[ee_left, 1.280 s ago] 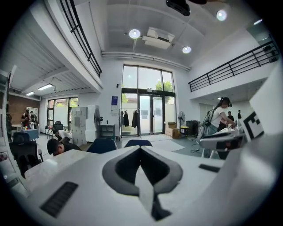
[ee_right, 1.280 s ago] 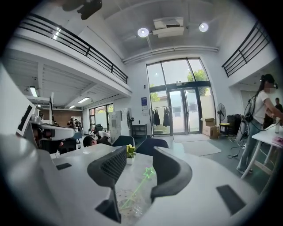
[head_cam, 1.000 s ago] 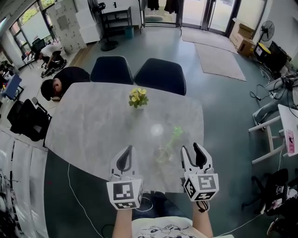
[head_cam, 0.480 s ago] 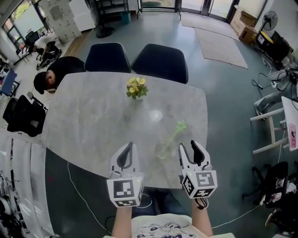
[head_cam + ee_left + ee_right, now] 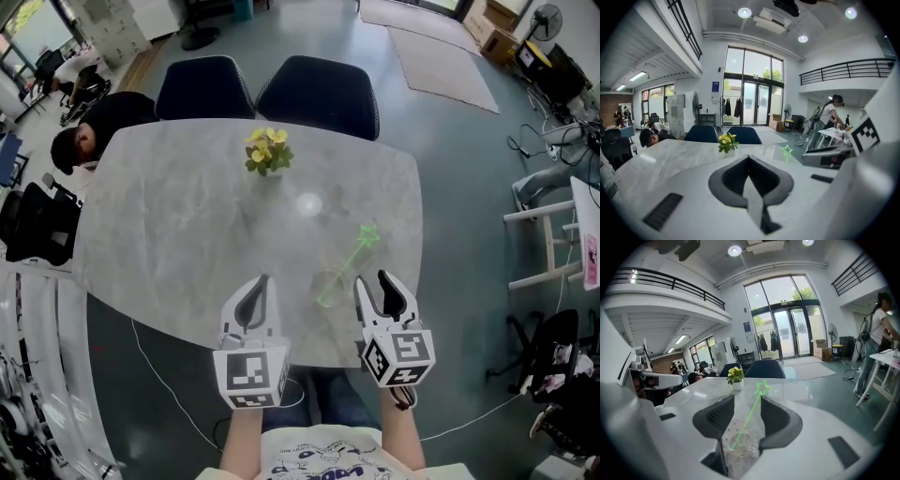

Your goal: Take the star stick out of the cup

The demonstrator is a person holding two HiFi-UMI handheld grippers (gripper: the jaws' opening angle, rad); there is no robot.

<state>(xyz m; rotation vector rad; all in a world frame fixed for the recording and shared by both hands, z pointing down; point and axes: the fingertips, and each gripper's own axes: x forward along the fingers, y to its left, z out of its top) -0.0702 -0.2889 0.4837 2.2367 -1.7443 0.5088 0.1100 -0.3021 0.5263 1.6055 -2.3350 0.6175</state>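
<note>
left fingers (image 5: 251, 314) clenched on nothing, idle over the near bench (image 5: 187, 216) edge | star stick (image 5: 354, 253) leans in the clear cup (image 5: 328, 287), just left of my right fingers (image 5: 396, 298), spread and empty | risk: a nudge topples the light cup; the thin stick may slip my pinch

Star stick (image 5: 350, 263) leans in the cup (image 5: 328, 285) between left gripper (image 5: 260, 283) and right gripper (image 5: 372, 281).

Head view: clear cup (image 5: 328, 286) nearly washes out against the surface (image 5: 169, 216), rim unreadable. Left gripper view: cup hidden behind left gripper (image 5: 749, 158) body, only the star stick (image 5: 787, 151) tip shows. Right gripper view: cup's lower part masked by right gripper (image 5: 743, 403) fingers (image 5: 780, 420).
</note>
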